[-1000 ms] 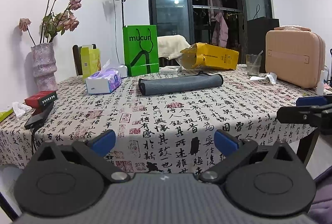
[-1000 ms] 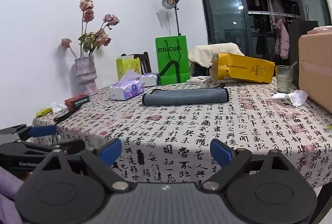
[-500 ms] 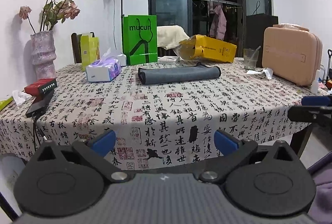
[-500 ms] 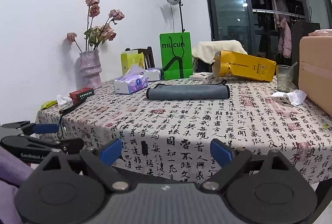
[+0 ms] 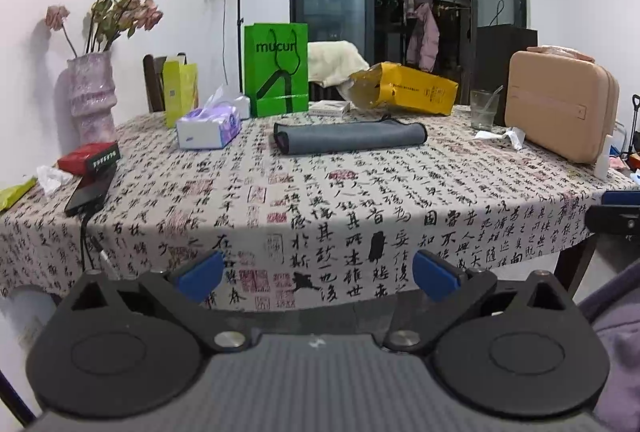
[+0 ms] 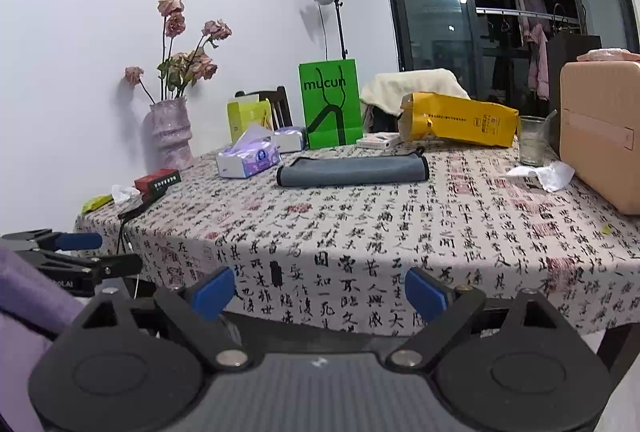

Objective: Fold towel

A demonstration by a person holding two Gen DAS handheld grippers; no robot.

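Observation:
A grey towel [image 5: 349,137] lies folded into a long narrow strip on the far middle of the table; it also shows in the right wrist view [image 6: 353,170]. My left gripper [image 5: 318,274] is open and empty, held below and in front of the table's near edge, far from the towel. My right gripper [image 6: 319,291] is open and empty too, also off the near edge. Each gripper shows at the side of the other's view: the right one [image 5: 618,214] and the left one [image 6: 72,252].
The table [image 5: 360,216] has a calligraphy-print cloth. Around the towel stand a tissue box [image 5: 208,123], green bag [image 5: 277,69], yellow bag [image 5: 404,88], glass [image 5: 484,109], tan case [image 5: 560,108], vase [image 5: 91,96], and a red box [image 5: 89,157] with a phone [image 5: 89,192].
Both grippers have pulled back and dropped lower, away from the table; the near edge and hanging cloth now show more. The towel has not moved. Both stay open.

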